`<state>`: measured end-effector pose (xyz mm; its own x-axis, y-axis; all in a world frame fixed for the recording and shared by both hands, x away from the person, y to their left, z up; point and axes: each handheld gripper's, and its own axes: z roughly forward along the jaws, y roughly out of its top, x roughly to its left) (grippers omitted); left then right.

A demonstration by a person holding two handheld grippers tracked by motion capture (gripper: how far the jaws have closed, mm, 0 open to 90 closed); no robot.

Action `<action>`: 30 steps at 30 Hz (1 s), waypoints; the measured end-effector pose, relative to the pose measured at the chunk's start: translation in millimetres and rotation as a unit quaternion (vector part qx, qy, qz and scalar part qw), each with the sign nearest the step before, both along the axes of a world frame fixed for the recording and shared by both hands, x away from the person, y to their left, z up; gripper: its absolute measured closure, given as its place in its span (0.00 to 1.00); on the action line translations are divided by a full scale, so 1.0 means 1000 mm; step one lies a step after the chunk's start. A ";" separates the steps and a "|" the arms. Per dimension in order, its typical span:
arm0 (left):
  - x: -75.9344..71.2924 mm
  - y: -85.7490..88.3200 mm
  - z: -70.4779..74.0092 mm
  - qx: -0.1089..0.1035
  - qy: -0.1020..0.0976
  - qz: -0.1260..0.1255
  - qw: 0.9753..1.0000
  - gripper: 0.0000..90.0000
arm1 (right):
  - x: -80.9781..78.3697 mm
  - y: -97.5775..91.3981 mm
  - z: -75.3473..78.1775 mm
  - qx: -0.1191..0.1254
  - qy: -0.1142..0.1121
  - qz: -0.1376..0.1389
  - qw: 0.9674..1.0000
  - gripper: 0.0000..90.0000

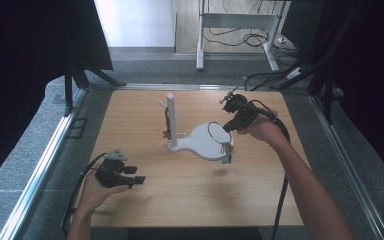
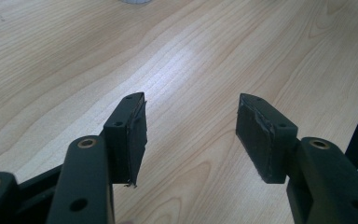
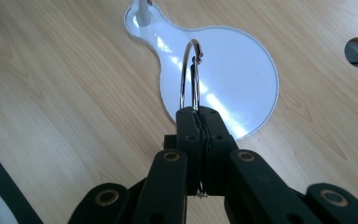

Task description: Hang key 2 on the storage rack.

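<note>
Wooden table [image 1: 190, 200], grey carpet floor [image 1: 25, 150], black curtains [image 1: 25, 45], white desk frame [image 1: 237, 22]

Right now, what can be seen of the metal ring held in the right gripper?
The metal ring is a thin, shiny, silver-looking loop with a small clasp or joint at its top. It stands upright, edge-on to the right gripper view, its lower part pinched between the shut fingers of the right gripper. In the high view it hangs over the round end of the white stand base, with small keys or charms dangling below; whether those touch the base is unclear.
</note>
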<state>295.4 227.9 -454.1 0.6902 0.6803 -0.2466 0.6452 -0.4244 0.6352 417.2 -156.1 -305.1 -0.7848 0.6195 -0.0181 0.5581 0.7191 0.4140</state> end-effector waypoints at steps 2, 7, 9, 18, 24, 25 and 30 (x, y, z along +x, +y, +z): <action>0.000 0.001 0.000 -0.002 -0.001 0.001 1.000 0.49 | 0.003 0.001 0.001 -0.002 -0.002 -0.001 1.000 0.98; 0.000 0.004 0.000 -0.009 0.002 0.002 1.000 0.48 | 0.013 0.004 0.004 0.008 -0.001 -0.007 1.000 0.98; 0.000 0.005 0.000 -0.009 0.002 0.004 1.000 0.48 | 0.018 0.006 0.006 0.013 0.001 -0.010 1.000 0.98; 0.001 0.007 0.000 -0.010 0.003 0.005 1.000 0.48 | 0.031 0.013 0.007 0.006 0.004 -0.011 1.000 0.98; 0.001 0.008 0.000 -0.012 0.003 0.005 1.000 0.48 | 0.036 0.019 0.007 0.003 0.006 -0.010 1.000 0.98; 0.001 0.009 0.000 -0.012 0.003 0.006 1.000 0.49 | 0.038 0.022 0.007 0.002 0.007 -0.010 1.000 0.98; 0.000 0.009 0.001 -0.014 0.002 0.006 1.000 0.49 | 0.041 0.028 0.007 -0.001 0.007 -0.007 1.000 0.98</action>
<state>295.9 237.3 -453.4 0.6811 0.6815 -0.2676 0.6523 -0.3989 0.6445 457.9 -127.7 -298.6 -0.7765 0.6301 -0.0081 0.5735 0.7120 0.4051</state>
